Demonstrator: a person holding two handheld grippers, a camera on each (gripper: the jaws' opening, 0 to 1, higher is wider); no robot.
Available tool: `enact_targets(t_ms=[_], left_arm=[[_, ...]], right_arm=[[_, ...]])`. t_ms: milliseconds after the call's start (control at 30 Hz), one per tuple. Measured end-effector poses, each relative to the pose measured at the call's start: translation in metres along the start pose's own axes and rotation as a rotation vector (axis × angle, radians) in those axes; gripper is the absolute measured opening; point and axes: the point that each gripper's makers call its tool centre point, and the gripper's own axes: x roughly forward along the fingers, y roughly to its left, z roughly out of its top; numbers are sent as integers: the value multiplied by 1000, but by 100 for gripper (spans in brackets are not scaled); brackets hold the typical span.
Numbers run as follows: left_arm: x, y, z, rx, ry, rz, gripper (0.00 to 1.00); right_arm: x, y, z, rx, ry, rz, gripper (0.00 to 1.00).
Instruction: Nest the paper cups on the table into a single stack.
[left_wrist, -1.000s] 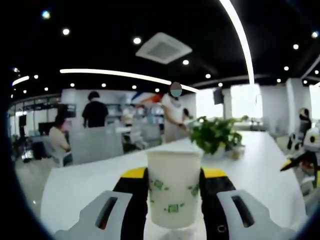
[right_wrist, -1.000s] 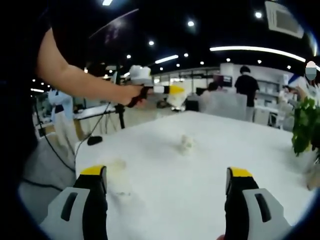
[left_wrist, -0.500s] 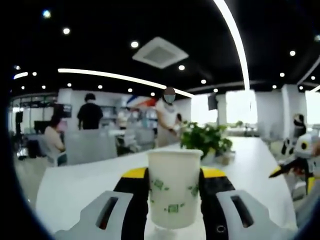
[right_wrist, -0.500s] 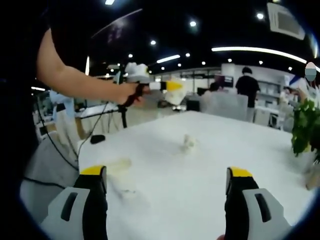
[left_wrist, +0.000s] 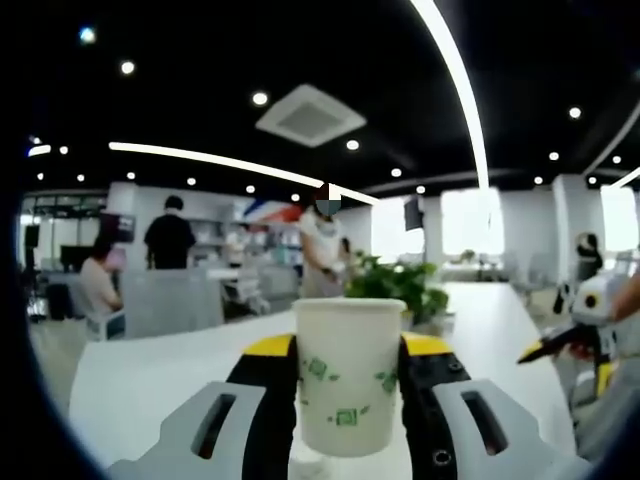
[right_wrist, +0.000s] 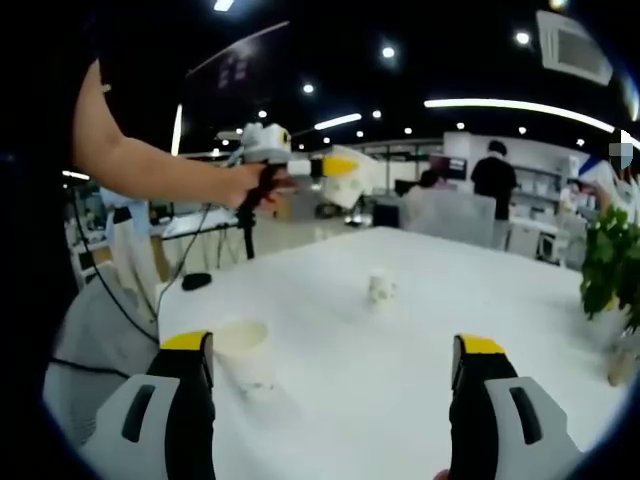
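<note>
Up above the white table (right_wrist: 400, 360), left gripper (left_wrist: 348, 375) clamped on a paper cup (left_wrist: 348, 372), held upright, probably for nesting. Right gripper (right_wrist: 330, 400) spread wide, carrying nothing, facing two cups: near cup (right_wrist: 243, 358), far cup (right_wrist: 380, 288).

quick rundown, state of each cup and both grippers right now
left gripper: shut on a paper cup, raised off the table
held paper cup: upright, rim up, between the jaws
right gripper: open, nothing between the jaws
near paper cup: upright on the table, mouth open
far paper cup: standing on the table

Both views low over table (right_wrist: 400, 330), perhaps level.
</note>
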Motion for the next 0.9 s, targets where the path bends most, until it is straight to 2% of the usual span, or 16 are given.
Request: enact_targets(t_ms=[233, 300, 533, 900], left_arm=[[-14, -18, -6, -11, -2, -11, 38], [-18, -18, -10, -3, 0, 14, 38], [-26, -28, -17, -28, -3, 6, 38], [-34, -56, -18, -49, -22, -3, 37]], right_arm=[[-1, 5, 1, -3, -3, 4, 97], [-2, 6, 1, -5, -3, 5, 97], [-4, 10, 5, -14, -7, 11, 97], [-7, 12, 8, -23, -18, 16, 97]])
